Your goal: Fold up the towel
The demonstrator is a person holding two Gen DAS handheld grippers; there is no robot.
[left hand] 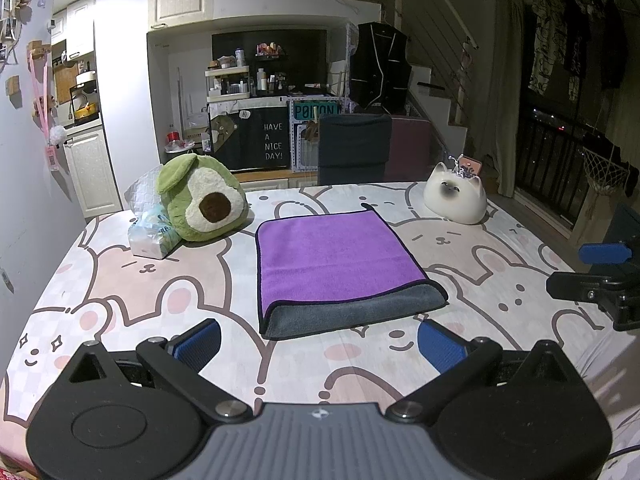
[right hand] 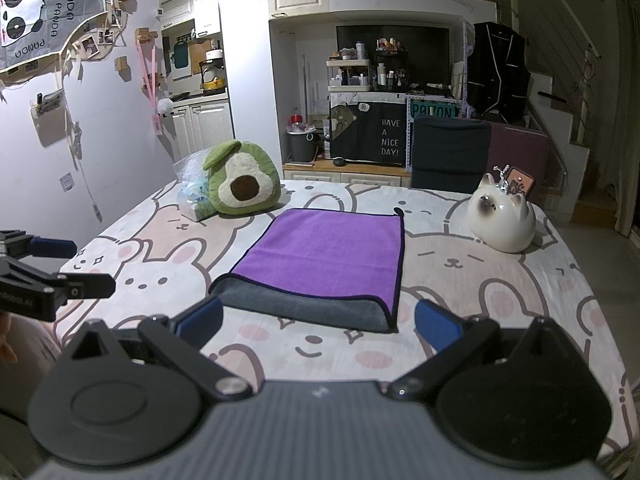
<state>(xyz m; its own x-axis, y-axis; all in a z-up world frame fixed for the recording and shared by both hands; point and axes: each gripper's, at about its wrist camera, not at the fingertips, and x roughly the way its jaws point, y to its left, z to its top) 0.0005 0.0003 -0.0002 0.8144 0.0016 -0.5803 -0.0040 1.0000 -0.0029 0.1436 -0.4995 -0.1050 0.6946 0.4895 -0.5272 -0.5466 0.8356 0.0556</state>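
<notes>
I see the purple towel [left hand: 340, 256] lying folded on the bench [left hand: 160, 288]; my left gripper [left hand: 320, 344] and right gripper [right hand: 318, 328] both gape wide, holding nothing.

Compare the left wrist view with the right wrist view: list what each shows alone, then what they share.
Only the left wrist view shows the dark balcony railing with clothes hanging above it, and the right tongs at its right edge. Only the right wrist view shows the panda wall poster and the left tongs at its left edge. Both show the folded purple towel with its grey underside facing the cameras, the avocado plush, the cat figurine and the bunny-print cover.
</notes>
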